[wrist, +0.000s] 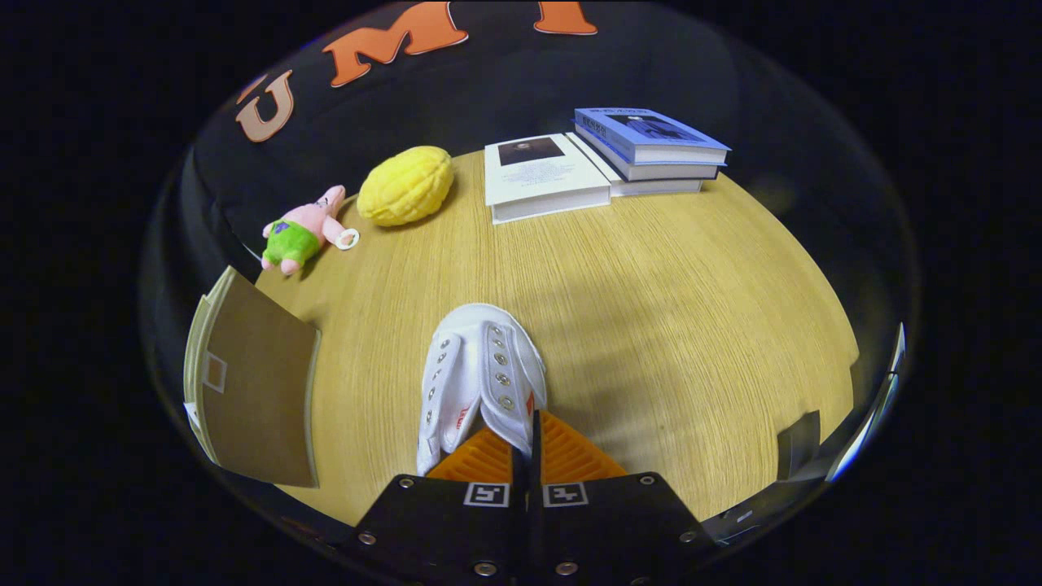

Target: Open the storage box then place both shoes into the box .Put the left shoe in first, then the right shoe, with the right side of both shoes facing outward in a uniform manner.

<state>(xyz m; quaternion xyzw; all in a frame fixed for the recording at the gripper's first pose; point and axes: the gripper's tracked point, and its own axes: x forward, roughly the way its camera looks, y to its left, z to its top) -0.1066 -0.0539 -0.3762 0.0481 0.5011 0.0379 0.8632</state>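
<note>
The gripper (pixel 531 443) is clamped on the side wall of a white shoe (pixel 480 378), whose toe points away over the wooden table (pixel 667 309). Left of the fingers stands a brown box flap (pixel 256 399). Farther off lie a plush toy (pixel 297 232), a yellow cushion (pixel 407 185) and books (pixel 602 159).

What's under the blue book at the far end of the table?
The blue book lies on top of a stack of other books, beside the white book. The table beneath them is covered. The fingers grip the white shoe.
</note>
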